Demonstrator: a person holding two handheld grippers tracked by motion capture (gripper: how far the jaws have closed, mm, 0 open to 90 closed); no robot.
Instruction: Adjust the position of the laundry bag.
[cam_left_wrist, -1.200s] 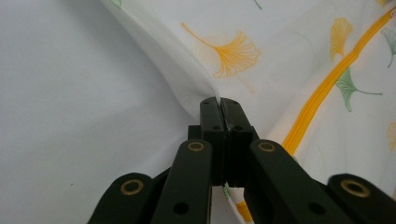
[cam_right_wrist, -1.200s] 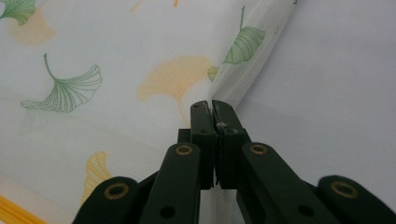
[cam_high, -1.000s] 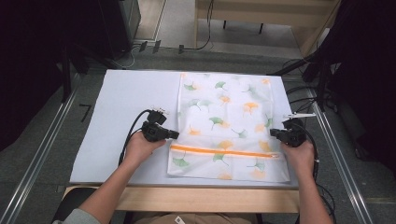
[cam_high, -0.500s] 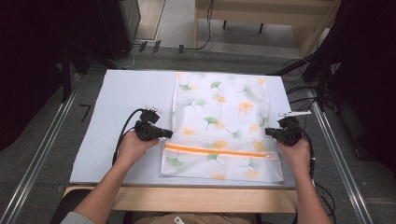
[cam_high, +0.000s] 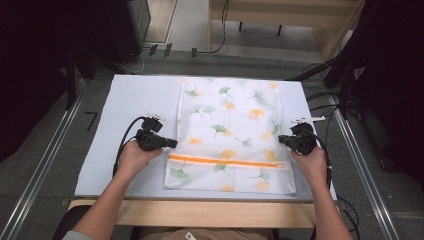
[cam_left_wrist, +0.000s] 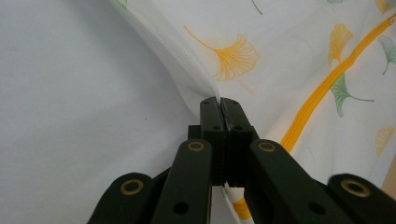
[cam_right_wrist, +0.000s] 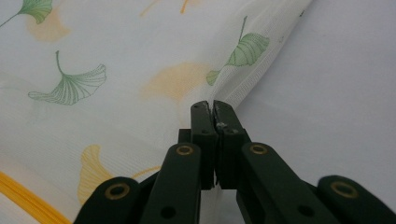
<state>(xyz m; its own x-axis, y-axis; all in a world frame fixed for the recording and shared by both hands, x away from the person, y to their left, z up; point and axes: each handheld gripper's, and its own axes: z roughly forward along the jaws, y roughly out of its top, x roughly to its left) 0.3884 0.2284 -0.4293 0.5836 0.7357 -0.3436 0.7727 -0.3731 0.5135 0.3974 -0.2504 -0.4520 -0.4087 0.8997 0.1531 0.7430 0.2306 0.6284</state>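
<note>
The left gripper (cam_high: 172, 143) pinches the left edge of the mesh bag (cam_high: 232, 120), just above its orange zipper (cam_high: 225, 162). The bag lies flat on the table (cam_high: 125, 100). The right gripper (cam_high: 281, 139) pinches the bag's right edge above the zipper.

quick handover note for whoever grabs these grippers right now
Left gripper: shut on the bag's left edge.
Right gripper: shut on its right edge.
Bag lies flat on the mat, zipper closed, running across near the person's end.
Done: both side edges pinched just above the zipper.
Left: probably lift or fold the bag; keep both grips even.
</note>
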